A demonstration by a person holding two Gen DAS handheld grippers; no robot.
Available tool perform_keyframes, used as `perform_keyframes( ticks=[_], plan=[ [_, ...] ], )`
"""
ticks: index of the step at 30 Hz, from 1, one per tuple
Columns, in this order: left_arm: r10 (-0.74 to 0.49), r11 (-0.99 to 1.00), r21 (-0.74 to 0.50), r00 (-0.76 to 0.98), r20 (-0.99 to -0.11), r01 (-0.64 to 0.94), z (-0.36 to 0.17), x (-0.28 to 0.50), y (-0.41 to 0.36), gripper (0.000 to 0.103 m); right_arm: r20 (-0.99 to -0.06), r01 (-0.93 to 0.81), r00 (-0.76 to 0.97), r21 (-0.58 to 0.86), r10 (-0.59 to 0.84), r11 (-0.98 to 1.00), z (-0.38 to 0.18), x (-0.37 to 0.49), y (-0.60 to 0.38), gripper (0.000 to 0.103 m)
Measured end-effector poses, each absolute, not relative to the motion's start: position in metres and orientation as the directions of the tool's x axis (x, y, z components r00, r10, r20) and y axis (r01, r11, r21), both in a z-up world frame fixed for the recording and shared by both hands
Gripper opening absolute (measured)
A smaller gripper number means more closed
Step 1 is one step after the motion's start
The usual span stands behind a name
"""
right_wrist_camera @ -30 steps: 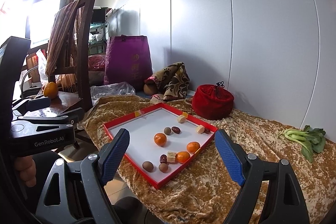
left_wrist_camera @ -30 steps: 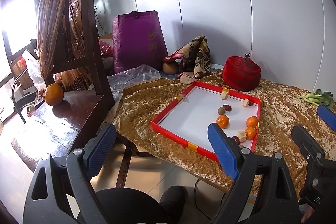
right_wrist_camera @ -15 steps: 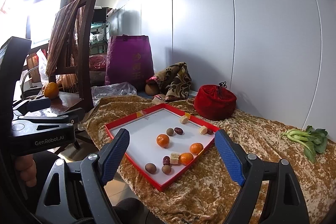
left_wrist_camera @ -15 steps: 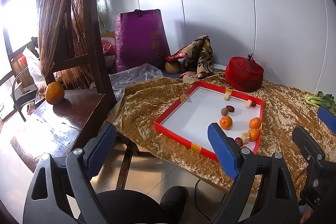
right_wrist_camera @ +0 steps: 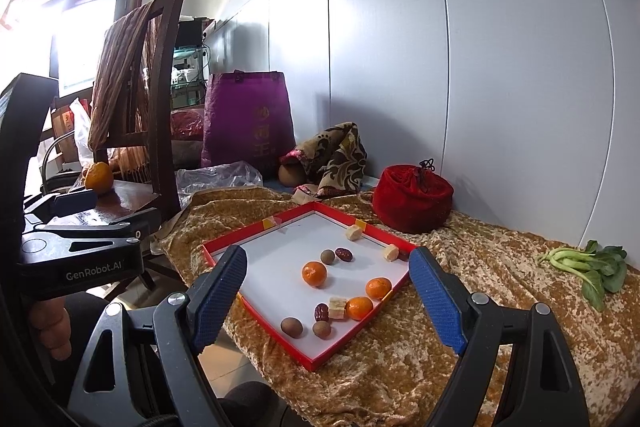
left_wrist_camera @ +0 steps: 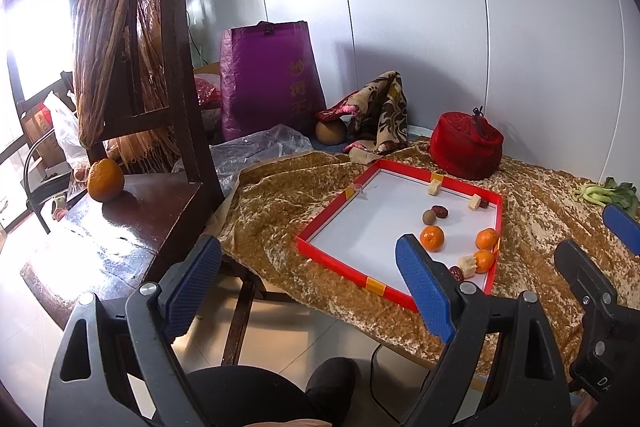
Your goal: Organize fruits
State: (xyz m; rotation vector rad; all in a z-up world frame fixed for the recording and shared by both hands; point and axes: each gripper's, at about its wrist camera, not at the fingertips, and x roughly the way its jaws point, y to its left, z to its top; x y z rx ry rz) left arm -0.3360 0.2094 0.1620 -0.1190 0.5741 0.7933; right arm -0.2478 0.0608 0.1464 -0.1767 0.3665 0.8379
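Overhead, both tongs [left_wrist_camera: 308,281] [right_wrist_camera: 328,291] level, agape.

purple bag [right_wrist_camera: 248,119] by wall | red pouch [right_wrist_camera: 412,197] on gold cloth [right_wrist_camera: 460,267] | bok choy [right_wrist_camera: 588,263] at right

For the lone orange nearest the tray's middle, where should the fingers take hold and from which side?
Grip the orange across its widest middle, coming from above. It sits alone on bare white floor of the red tray, with clear space on every side, so the open right gripper could probably straddle it without nudging the neighbouring brown fruit.
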Motion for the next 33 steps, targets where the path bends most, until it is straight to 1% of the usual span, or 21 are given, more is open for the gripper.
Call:
perform_keyframes(
  ticks=[33],
  plan=[
    [0.647,0.693,0.104,0.551,-0.528,-0.713,0.1624,-0.3365,0.2070,0.090,-0.360,-0.748,0.621,-0.008,0.696,0.664,0.1542,-0.2484,0.0613,0.086]
  ],
)
